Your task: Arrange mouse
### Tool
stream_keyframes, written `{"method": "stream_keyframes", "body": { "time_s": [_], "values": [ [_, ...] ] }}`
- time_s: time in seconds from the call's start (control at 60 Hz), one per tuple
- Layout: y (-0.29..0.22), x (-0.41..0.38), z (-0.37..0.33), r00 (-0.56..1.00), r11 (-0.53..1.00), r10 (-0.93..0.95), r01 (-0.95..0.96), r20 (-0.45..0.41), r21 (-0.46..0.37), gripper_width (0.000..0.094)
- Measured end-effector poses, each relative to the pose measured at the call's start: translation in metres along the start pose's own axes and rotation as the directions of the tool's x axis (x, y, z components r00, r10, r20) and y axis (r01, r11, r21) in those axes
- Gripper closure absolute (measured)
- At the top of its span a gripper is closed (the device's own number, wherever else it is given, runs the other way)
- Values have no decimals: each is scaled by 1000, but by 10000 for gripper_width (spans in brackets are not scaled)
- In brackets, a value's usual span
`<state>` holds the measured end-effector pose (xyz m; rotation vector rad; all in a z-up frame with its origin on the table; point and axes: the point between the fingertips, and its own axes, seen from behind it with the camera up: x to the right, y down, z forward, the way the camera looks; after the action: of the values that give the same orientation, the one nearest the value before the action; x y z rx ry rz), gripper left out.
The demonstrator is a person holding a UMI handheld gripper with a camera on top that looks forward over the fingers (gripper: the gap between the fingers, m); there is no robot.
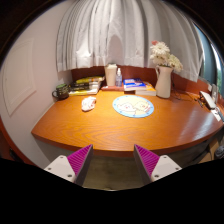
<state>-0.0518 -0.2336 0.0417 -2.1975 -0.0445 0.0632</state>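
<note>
Gripper view: I see my gripper (114, 160) low in frame, jaws spread wide w/ nothing btwn the 2 magenta pads (80, 158). Mouse (88, 103), white, sits left of center on the wooden table (110, 130), well beyond the fingers. Round blue mat (133, 106) lies at center; vase w/ flowers (162, 80) upper right; books (86, 86) upper left; curtains (120, 35) behind.

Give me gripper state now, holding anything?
Gripper: open, holding nothing; the fingers hang short of the table, and the mouse lies far beyond them.
</note>
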Motion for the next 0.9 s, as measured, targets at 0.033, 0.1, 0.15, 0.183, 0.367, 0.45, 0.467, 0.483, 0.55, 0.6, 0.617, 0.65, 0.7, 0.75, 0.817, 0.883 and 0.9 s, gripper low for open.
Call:
{"method": "stream_keyframes", "body": {
  "time_s": [0.033,0.1,0.15,0.183,0.367,0.45,0.467,0.483,0.55,0.6,0.617,0.65,0.7,0.75,0.817,0.883,0.9],
  "values": [
    [-2,-16,18,1000,1000,2,-2,10,-6,115],
    [-9,-42,47,1000,1000,-4,4,28,-22,111],
    [-18,-58,69,999,1000,-11,12,35,-27,110],
    [-25,-67,83,999,999,-14,15,40,-33,109],
    [-73,-106,162,999,999,-7,8,42,-34,107],
    [-92,-118,197,999,999,1,0,39,-36,106],
    [-96,-120,203,999,999,2,-1,39,-36,105],
    [-100,-122,209,999,999,4,-2,40,-36,105],
    [-113,-129,232,999,999,8,-6,41,-35,107],
    [-122,-134,246,999,999,12,-11,42,-34,108],
    [-124,-135,251,999,999,15,-13,44,-34,108],
    [-129,-138,258,999,999,18,-17,46,-32,111],
    [-135,-139,268,999,999,21,-20,40,-33,122],
    [-137,-138,276,999,999,19,-18,26,-43,166],
    [-137,-136,284,1000,998,12,-11,14,-63,235],
    [-138,-131,288,1000,998,1,-1,-12,-69,332],
    [-138,-129,289,1000,998,-3,1,-19,-69,368]
  ]
}}
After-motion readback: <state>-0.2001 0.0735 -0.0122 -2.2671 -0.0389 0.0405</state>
